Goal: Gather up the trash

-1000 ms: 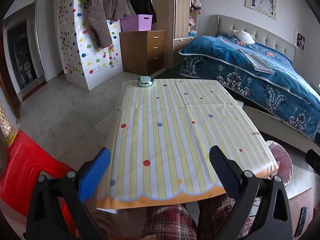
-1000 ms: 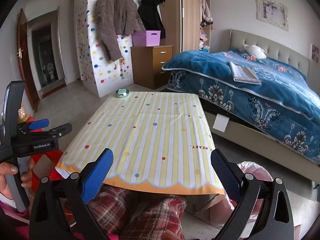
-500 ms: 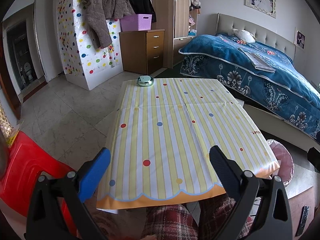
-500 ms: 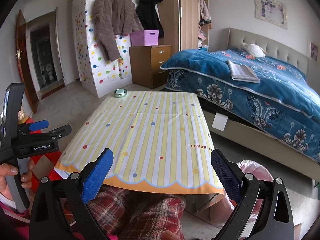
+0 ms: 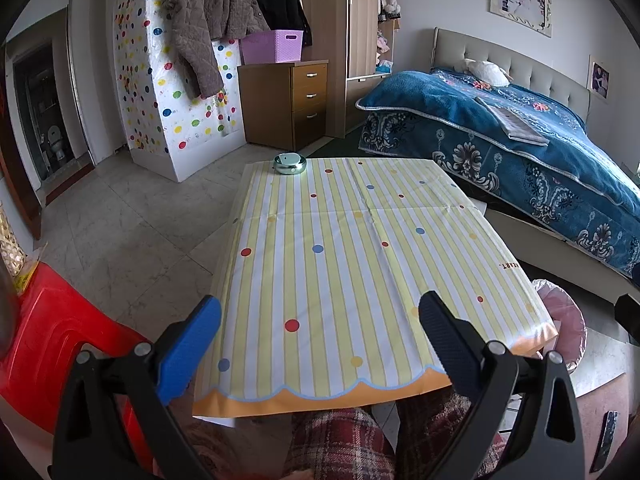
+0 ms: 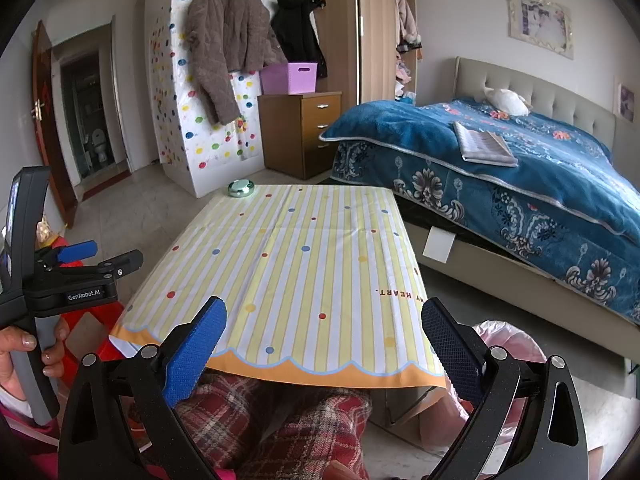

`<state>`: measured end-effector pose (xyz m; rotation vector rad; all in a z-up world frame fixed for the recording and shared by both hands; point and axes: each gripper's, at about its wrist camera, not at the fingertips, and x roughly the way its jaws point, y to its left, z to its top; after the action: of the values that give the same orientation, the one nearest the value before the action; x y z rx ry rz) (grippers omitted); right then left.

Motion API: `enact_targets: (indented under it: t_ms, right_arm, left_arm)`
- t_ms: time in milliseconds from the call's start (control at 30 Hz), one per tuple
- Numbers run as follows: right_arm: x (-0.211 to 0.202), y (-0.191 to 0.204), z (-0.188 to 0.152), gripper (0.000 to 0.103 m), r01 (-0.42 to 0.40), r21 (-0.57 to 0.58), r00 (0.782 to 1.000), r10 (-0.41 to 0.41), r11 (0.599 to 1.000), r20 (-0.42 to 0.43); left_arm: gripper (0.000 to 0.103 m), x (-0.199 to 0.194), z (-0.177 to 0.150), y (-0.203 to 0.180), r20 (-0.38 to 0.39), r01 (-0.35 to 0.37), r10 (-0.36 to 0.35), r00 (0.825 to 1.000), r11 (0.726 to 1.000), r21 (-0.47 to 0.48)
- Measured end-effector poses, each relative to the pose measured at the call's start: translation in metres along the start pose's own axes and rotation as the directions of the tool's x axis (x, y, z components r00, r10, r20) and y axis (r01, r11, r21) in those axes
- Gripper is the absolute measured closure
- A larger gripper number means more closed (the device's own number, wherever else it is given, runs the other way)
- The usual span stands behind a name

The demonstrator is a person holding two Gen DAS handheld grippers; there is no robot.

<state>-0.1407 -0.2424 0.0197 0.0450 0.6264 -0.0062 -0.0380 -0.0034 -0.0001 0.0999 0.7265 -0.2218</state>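
A low table with a yellow striped, dotted cloth [image 5: 352, 264] [image 6: 304, 272] stands in front of me. A round green metal ashtray [image 5: 289, 163] [image 6: 241, 188] sits at its far left corner. A bin lined with a pink bag [image 5: 564, 320] [image 6: 508, 344] stands on the floor at the table's near right corner. My left gripper [image 5: 316, 344] is open and empty above the table's near edge; it also shows in the right wrist view [image 6: 100, 256]. My right gripper [image 6: 320, 344] is open and empty at the near edge.
A red plastic stool [image 5: 44, 332] is at the near left. A bed with a blue blanket [image 5: 520, 140] runs along the right. A wooden drawer unit [image 5: 286, 104] with a purple basket [image 5: 272, 46] stands at the back. My plaid-clad legs [image 6: 280, 420] are under the table edge.
Both grippers stay open and almost still. The right wrist view has shifted slightly, the left barely at all.
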Motion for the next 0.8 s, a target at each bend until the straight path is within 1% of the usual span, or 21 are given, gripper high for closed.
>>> enact_targets:
  t_ms: [800]
  right_arm:
    - [0.0007,0.0016,0.0007,0.006,-0.009,-0.004,1.000,0.009,1.000,0.000]
  left_arm:
    - [0.007,-0.0033,0.0036,0.0051,0.000,-0.007,0.007,1.000,1.000,-0.012]
